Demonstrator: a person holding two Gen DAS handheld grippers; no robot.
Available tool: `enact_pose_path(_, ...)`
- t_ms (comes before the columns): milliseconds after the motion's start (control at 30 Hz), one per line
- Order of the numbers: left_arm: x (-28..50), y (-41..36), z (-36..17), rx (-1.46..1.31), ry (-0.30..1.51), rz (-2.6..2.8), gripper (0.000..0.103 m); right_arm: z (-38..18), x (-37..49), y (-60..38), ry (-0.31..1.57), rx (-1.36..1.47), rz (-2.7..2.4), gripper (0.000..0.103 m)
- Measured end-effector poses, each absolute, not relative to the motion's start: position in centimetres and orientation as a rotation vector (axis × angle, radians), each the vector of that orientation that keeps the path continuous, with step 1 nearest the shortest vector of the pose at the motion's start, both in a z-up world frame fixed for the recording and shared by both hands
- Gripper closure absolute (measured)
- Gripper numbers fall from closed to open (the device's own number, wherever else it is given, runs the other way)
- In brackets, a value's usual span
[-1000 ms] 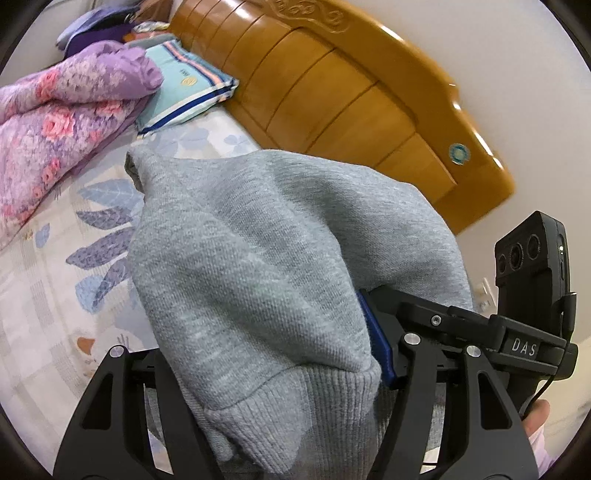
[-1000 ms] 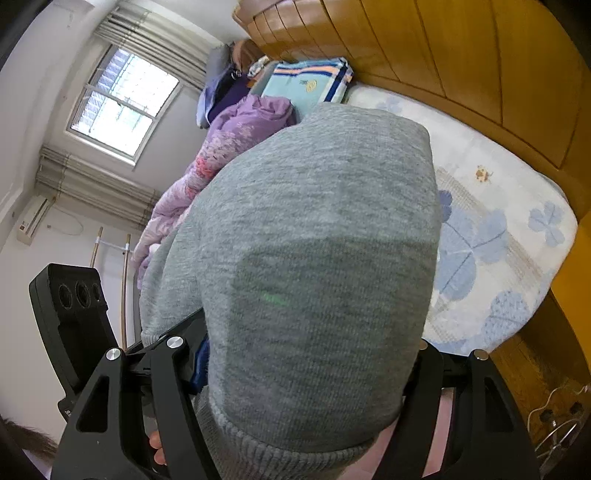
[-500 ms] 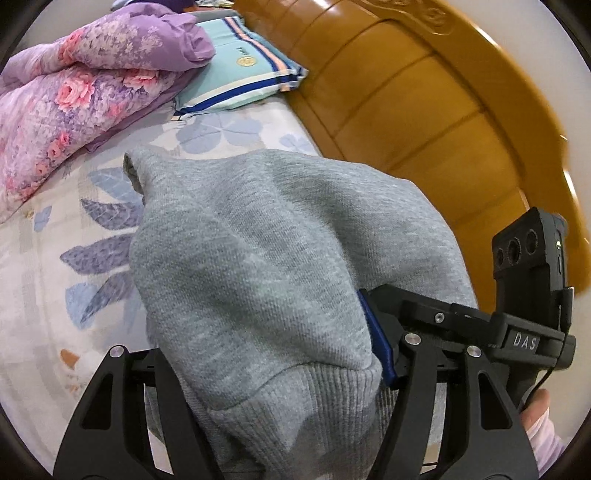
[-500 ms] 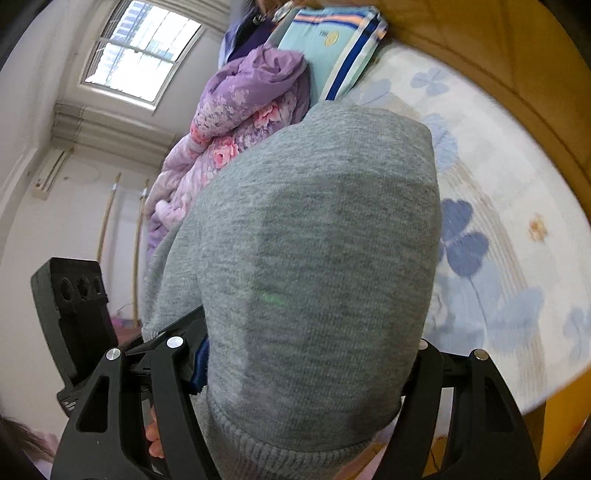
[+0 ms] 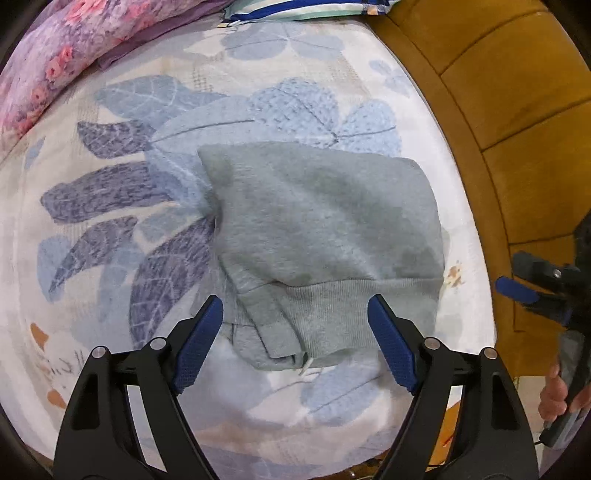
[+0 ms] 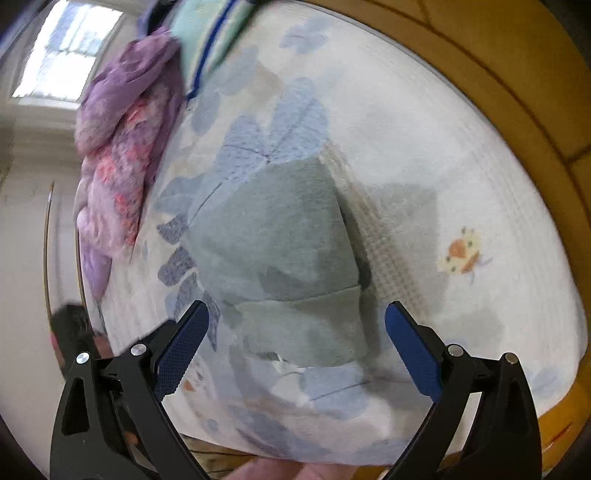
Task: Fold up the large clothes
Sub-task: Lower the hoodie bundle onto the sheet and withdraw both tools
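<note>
Folded grey sweater [image 5: 325, 236] lies on the flowery bed [image 5: 110, 280]. Both grippers, left [image 5: 295, 332] & right [image 6: 297, 343], just opened their jaws wide, holding nothing. Purple blanket [image 6: 122, 147] & pillow [image 6: 207, 33] sit nearby.

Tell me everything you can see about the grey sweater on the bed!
The grey sweater is soft, fuzzy knit, folded into a small chunky bundle. A ribbed band runs along its near edge, with a folded flap and a little white tag poking out below. It lies flat on the flowery bed sheet, near the wooden bed frame. The left gripper and right gripper have just been opening; their blue pads stand on either side of the band, not pressing it.
</note>
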State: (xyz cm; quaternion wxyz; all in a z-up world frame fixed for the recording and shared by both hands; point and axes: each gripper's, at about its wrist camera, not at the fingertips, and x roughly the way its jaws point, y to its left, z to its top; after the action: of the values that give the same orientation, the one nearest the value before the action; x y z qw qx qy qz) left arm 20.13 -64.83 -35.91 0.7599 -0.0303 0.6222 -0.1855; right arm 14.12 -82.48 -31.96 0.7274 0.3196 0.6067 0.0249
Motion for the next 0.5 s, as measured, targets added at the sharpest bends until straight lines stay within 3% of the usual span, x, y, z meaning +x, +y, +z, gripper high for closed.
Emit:
enact_pose_path(67, 20.4, -65.6, -36.6, -0.064, 1.339, -0.424, 0.022, -32.2, 14.9, -81.7, 1.321, 0.691, 0.083, 0.031)
enact_pose_path(133, 20.4, -66.3, -38.1, -0.029, 1.335, -0.429, 0.024, -33.6, 15.8, -80.4, 1.315, 0.685, 0.108, 0.052)
enact_pose_path(200, 20.9, -67.1, -40.7, -0.003, 1.386, -0.423, 0.029, -36.7, 17.1, -79.5, 1.380, 0.622, 0.074, 0.059)
enact_pose_path(267, 21.2, -67.5, -44.0, 0.015, 1.484, -0.402, 0.031, -41.0, 17.9, -78.6, 1.465, 0.597, 0.000, 0.060)
enact_pose_path(400, 20.8, -66.8, -43.4, 0.050, 1.466, -0.418, 0.031, -39.6, 17.5, -77.8, 1.444, 0.560, -0.046, 0.058)
enact_pose_path(500, 20.3, -65.6, -41.5, 0.037, 1.455, -0.417, 0.030, -37.8, 16.6, -77.1, 1.454, 0.571, -0.011, 0.043)
